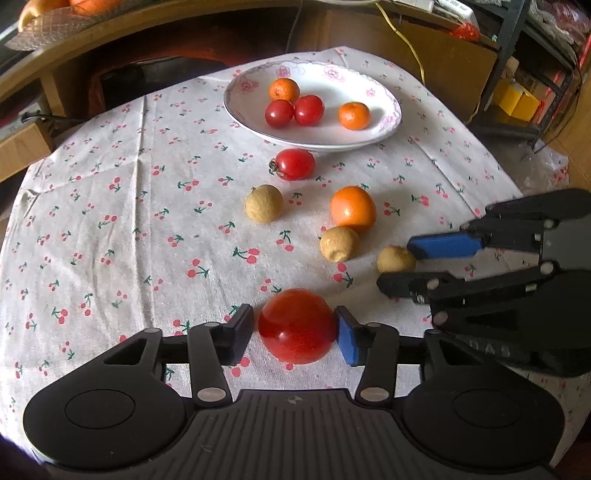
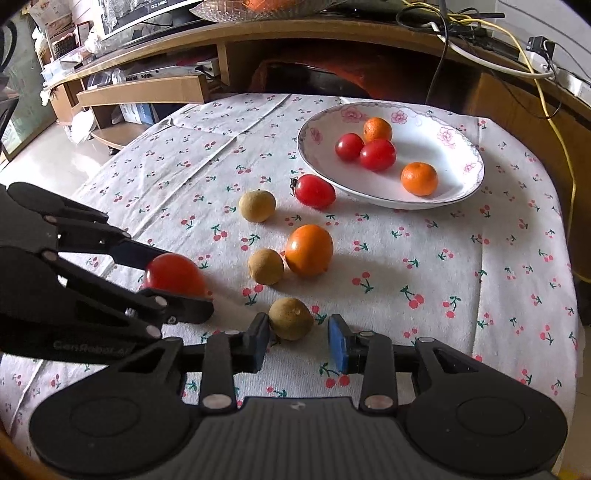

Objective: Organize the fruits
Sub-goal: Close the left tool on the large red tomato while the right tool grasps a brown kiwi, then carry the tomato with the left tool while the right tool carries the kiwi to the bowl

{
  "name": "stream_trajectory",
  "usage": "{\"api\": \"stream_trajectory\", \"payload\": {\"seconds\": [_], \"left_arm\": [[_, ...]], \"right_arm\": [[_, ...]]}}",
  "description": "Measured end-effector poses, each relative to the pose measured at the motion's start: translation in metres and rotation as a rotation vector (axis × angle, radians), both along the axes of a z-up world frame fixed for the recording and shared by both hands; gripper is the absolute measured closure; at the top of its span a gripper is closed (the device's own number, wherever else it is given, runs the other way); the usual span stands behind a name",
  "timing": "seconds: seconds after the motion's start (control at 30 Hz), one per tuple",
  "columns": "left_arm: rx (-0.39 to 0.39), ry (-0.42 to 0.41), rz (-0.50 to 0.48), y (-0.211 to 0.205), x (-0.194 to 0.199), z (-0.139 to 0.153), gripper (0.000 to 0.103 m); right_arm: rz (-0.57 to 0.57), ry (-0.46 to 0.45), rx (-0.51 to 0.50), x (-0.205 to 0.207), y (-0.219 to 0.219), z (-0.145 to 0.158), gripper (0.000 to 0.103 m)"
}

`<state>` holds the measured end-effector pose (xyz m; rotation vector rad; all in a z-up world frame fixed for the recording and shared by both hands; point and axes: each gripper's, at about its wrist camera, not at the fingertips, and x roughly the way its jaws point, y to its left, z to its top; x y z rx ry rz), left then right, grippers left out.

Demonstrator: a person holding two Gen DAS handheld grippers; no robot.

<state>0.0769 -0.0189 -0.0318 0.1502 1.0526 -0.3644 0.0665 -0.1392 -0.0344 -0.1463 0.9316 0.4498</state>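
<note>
My left gripper (image 1: 295,332) is shut on a red tomato (image 1: 297,325) just above the cherry-print tablecloth; the right wrist view shows that tomato (image 2: 173,275) in the left gripper (image 2: 181,280). My right gripper (image 2: 299,341) stands open around a small brown longan (image 2: 291,318), which lies near its left finger. The left wrist view also shows the right gripper (image 1: 397,266) and that longan (image 1: 395,258). A white flowered plate (image 2: 476,162) at the back holds two tomatoes and two tangerines.
Loose on the cloth lie a tomato (image 2: 314,191), two more longans (image 2: 257,205) (image 2: 265,266) and an orange fruit (image 2: 309,250). A wooden desk (image 2: 332,33) with cables stands behind the table. A yellow cable (image 2: 565,166) hangs at the right.
</note>
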Motion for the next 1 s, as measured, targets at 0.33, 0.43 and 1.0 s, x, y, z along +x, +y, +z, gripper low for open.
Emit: {"api": "stream_trajectory", "payload": {"seconds": [0.33, 0.43, 1.0], "left_arm": [[-0.007, 0.007, 0.0, -0.004, 0.004, 0.001, 0.052], [-0.01, 0.01, 0.003, -0.005, 0.008, 0.001, 0.053], [-0.06, -0.049, 0.049, -0.005, 0.026, 0.02, 0.053]], "right_arm": [[-0.008, 0.008, -0.015, 0.004, 0.006, 0.002, 0.079], [-0.017, 0.013, -0.011, 0.006, 0.004, 0.002, 0.079], [-0.102, -0.035, 0.045, 0.021, -0.008, 0.025, 0.079]]}}
